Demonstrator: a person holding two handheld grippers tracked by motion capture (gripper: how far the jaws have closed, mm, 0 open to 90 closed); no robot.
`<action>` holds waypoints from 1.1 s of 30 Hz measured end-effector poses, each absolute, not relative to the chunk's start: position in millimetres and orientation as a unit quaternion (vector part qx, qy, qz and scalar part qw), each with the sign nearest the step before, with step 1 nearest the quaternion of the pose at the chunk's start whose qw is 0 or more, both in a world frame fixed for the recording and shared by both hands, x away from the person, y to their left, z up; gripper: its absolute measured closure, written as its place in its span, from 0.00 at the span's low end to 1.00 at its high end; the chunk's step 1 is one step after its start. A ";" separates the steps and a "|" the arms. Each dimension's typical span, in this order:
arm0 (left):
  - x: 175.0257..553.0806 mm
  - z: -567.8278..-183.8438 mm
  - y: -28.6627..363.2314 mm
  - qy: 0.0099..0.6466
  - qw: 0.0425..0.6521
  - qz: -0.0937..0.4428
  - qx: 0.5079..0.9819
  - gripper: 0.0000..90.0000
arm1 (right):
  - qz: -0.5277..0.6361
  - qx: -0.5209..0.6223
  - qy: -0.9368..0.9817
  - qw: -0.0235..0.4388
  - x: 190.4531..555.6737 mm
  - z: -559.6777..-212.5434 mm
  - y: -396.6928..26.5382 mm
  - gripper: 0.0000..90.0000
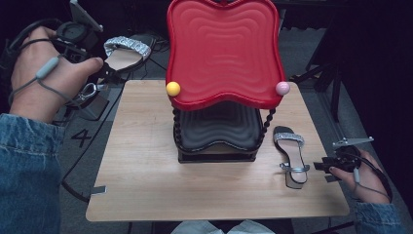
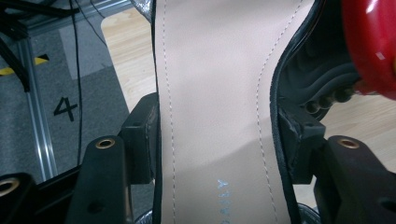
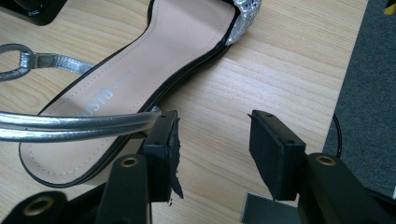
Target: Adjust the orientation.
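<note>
Beige-insoled silver-strapped sandal (image 2: 215, 112) sat pinched between the left gripper (image 1: 100, 73) jaws, lifted off the desk (image 1: 146, 146) at ten o'clock. Its mate (image 1: 292, 156) lay at four o'clock beside the right gripper (image 3: 212, 140), jaws spread, shelving on the red-topped two-tier rack (image 1: 224, 53) apparently pending.

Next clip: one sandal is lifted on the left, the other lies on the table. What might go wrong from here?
1. The left tool pinches the raised sandal only by its sole edges; it may slip or twist out.
2. The red shelf overhangs close by; the sandal could bump it.
3. The right tool stands open beside the second sandal, and might nudge it.
</note>
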State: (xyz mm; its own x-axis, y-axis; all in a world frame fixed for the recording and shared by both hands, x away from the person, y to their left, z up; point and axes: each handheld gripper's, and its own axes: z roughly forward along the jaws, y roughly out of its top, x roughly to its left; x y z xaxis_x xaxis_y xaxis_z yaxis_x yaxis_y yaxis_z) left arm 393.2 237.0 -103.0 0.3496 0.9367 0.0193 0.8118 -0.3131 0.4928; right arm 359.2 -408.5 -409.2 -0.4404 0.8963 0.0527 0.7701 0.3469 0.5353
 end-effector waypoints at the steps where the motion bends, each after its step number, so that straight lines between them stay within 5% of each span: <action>1: 393.2 -100.2 235.2 0.546 0.205 0.153 0.798 0.47 | 0.251 0.513 0.811 0.126 359.1 -408.9 -408.5 0.59; 33: 399.4 -55.2 150.3 0.516 0.196 0.170 0.817 0.47 | 0.275 0.511 0.806 0.119 364.3 -404.9 -424.3 0.60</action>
